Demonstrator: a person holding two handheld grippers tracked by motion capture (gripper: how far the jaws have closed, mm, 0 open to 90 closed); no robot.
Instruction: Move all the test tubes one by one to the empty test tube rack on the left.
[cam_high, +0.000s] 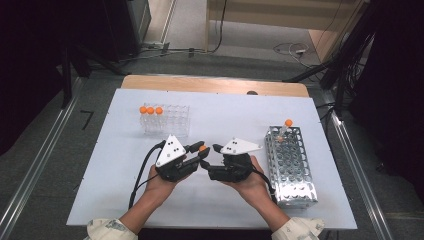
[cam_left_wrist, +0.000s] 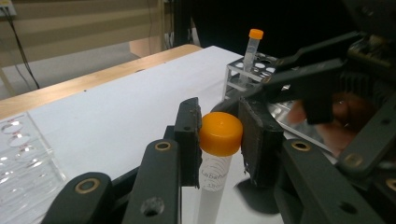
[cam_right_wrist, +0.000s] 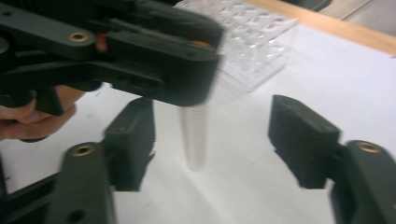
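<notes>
A clear tube with an orange cap (cam_left_wrist: 220, 135) stands upright over the white table, and my left gripper (cam_left_wrist: 219, 122) is shut on that cap. In the high view the left gripper (cam_high: 201, 151) and the cap (cam_high: 202, 148) sit at the table's middle. My right gripper (cam_right_wrist: 212, 121) is open. Its fingers (cam_right_wrist: 301, 140) stand wide on either side of the tube's body (cam_right_wrist: 194, 135) without touching it. In the high view the right gripper (cam_high: 212, 157) faces the left one, tip to tip.
A clear plastic rack (cam_high: 167, 120) with three orange-capped tubes stands behind the left hand. A metal rack (cam_high: 290, 165) lies at the right, with one orange-capped tube (cam_high: 287, 124) at its far end. The white sheet (cam_high: 115, 190) covers the table.
</notes>
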